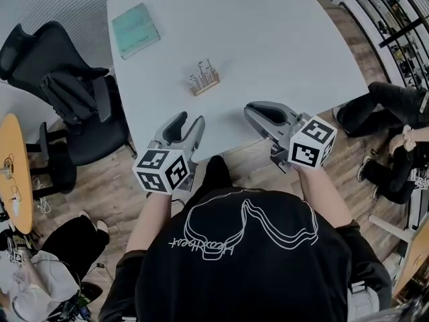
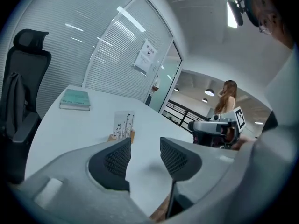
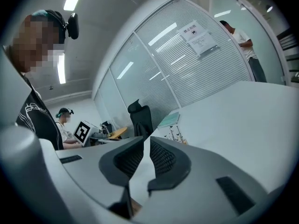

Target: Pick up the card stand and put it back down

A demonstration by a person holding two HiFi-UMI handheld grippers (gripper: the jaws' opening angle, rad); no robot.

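Observation:
The card stand (image 1: 203,78), a small wooden block holding an upright card with dark line figures, stands on the white table (image 1: 281,39), apart from both grippers. It also shows beyond the jaws in the left gripper view (image 2: 124,127) and, small, in the right gripper view (image 3: 176,135). My left gripper (image 1: 190,118) hovers at the table's near edge, open wide with nothing between its pads (image 2: 145,146). My right gripper (image 1: 253,110) sits to the stand's right at the near edge, its jaws parted by a narrow slit and empty (image 3: 146,146).
A teal book (image 1: 135,29) lies at the table's far left. A black office chair (image 1: 74,99) with a jacket stands left of the table. A person's legs (image 1: 389,119) are at the right, and a round wooden table (image 1: 13,173) at the far left.

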